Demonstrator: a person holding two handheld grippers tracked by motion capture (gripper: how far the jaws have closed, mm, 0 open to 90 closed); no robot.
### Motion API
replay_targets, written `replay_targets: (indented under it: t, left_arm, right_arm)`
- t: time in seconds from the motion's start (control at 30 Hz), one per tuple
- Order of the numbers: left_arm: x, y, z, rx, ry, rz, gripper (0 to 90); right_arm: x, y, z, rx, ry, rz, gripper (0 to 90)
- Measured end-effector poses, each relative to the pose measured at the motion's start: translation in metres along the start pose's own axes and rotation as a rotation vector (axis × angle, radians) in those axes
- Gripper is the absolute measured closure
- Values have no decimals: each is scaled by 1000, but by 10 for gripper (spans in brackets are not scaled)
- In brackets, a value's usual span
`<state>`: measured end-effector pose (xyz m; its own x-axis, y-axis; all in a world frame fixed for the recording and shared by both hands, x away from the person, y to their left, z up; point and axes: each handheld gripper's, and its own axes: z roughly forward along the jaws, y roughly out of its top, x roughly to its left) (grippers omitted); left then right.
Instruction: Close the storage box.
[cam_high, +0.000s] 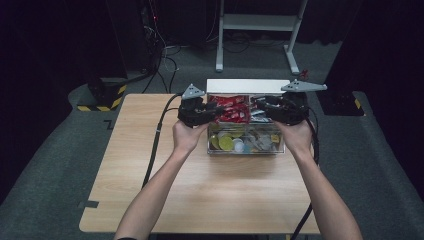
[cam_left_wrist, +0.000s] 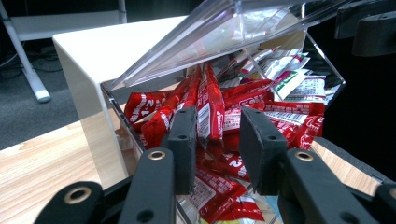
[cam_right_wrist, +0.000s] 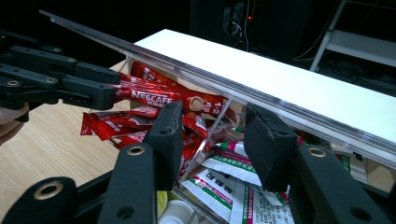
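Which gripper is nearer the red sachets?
Left. The left gripper has a red sachet between its pads; the right gripper sits over the white sachets beside them.

Red coffee sachet (cam_left_wrist: 209, 105), long thin stick, white print, standing nearly upright, sticking up above the pile of red sachets (cam_right_wrist: 122, 125) in the clear box (cam_high: 245, 149), its left rear compartment. Box at 12 o'clock on the table, clear lid (cam_left_wrist: 219, 28) tilted open.
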<state>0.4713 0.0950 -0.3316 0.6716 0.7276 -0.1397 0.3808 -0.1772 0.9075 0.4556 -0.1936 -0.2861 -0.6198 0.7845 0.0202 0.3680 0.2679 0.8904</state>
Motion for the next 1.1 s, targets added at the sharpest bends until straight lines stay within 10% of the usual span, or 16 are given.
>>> replay_targets:
  t: [1.1]
  left_arm:
    - [1, -5, -23, 0, -23, 50, 863]
  right_arm:
    - [-1, -1, 1, 3, 12, 8, 574]
